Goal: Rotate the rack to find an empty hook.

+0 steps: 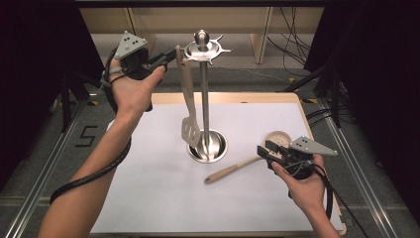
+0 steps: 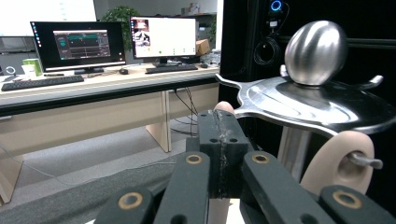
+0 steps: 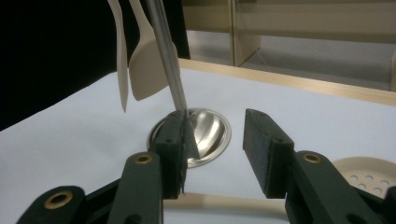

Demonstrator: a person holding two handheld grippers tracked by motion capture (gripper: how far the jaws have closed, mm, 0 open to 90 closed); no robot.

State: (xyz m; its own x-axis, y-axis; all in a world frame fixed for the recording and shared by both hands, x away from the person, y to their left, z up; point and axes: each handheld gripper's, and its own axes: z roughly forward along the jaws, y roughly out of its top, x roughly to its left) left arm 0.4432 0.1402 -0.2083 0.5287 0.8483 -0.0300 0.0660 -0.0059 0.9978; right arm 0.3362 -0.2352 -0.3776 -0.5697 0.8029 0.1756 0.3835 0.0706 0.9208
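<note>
I have the slotted spatula (image 1: 189, 106) by its handle top, my left gripper (image 1: 168, 58) clamped on it at the stand's hook ring (image 1: 204, 49) so its hole can meet a hook. My right gripper (image 1: 265, 149) hovers with jaws apart over the perforated spoon (image 1: 247, 161) lying on the white surface (image 1: 148, 188), ready to take it.

Left forearm runs from bottom left up to upper left of the high view, wrist raised, left gripper (image 1: 166, 60) held high with jaws pressed together. Right forearm enters bottom right, right gripper (image 1: 264, 150) low at lower right, pointing left, jaws parted with a clear gap.
</note>
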